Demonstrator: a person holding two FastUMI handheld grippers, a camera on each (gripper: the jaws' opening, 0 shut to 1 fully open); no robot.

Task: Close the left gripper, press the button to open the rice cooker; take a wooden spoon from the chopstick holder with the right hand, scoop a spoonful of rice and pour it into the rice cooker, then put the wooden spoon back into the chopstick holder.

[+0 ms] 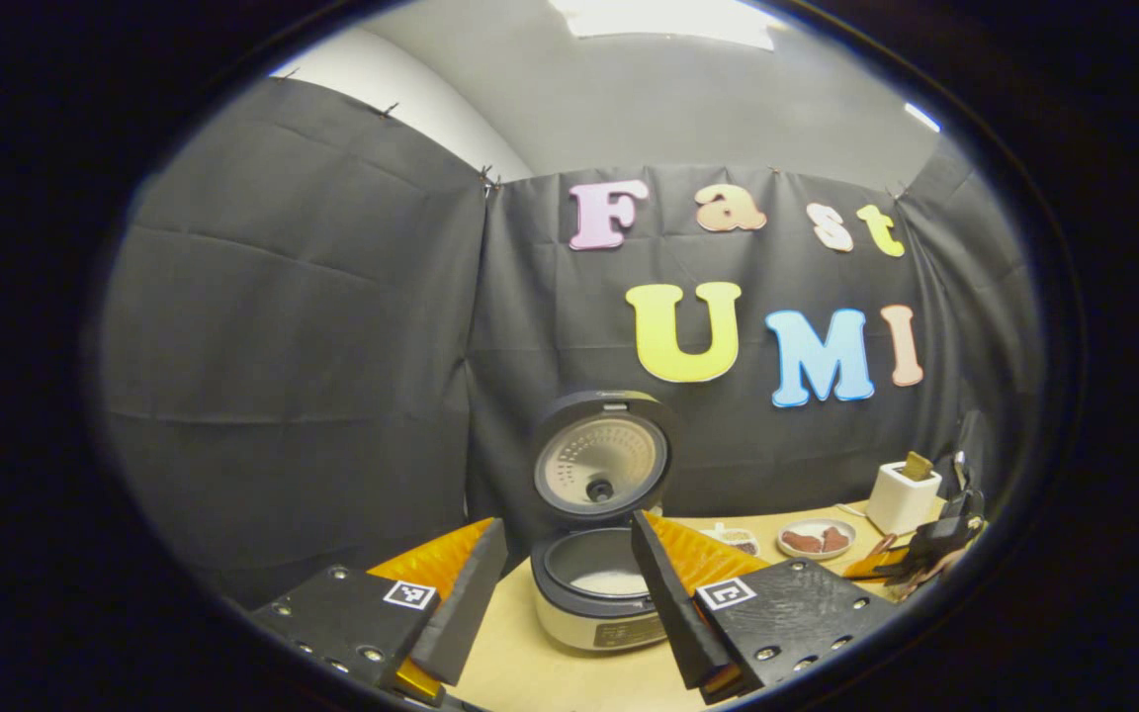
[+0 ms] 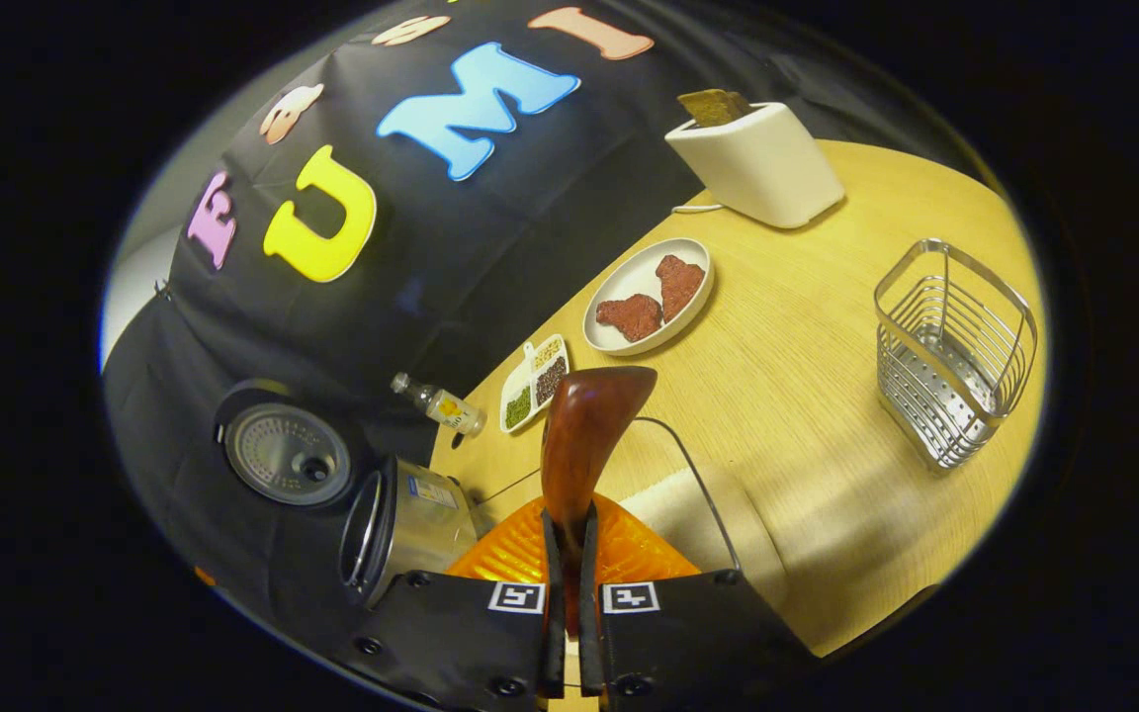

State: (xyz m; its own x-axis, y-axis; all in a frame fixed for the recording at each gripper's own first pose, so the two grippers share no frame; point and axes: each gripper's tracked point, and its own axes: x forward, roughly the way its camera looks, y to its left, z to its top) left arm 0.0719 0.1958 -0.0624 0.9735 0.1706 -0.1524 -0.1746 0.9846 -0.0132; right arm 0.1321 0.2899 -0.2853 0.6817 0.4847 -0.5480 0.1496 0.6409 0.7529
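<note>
Left gripper view: my left gripper (image 1: 555, 593) hangs back from the rice cooker (image 1: 597, 593), fingers spread wide, nothing between them.
Cooker state: lid (image 1: 601, 463) stands upright and open, so the button press looks done; the inner pot (image 1: 597, 569) faces up and is ready to receive rice.
Why I hold off there: my guess is the left side is parked clear so the spoon has free passage to the pot.
Beyond, on the table (image 1: 530, 672): a white plate (image 1: 816, 539) with two dark red pieces, a white toaster (image 1: 903, 496) with a slice poking out, and my other gripper at the far right edge.
Writing, left view: a small panel on the cooker's front, too small to read.

Right gripper view: my right gripper (image 2: 569, 593) is clenched on the handle of the wooden spoon (image 2: 584, 435), bowl pointing forward and up.
Spoon location: out of the chopstick holder (image 2: 955, 356), which sits well apart at the right and looks empty.
Under the spoon: a clear container (image 2: 698, 514) with pale contents, likely the rice; I judge the scoop is in hand or just finished, and cannot tell whether the bowl carries any.
Cooker, here: at lower left, lid open, tilted by my own angle.
Other items: a divided dish (image 2: 535, 381) of grains and a small bottle (image 2: 441, 403) near the cooker.
Writing, right view: bottle label unreadable.
</note>
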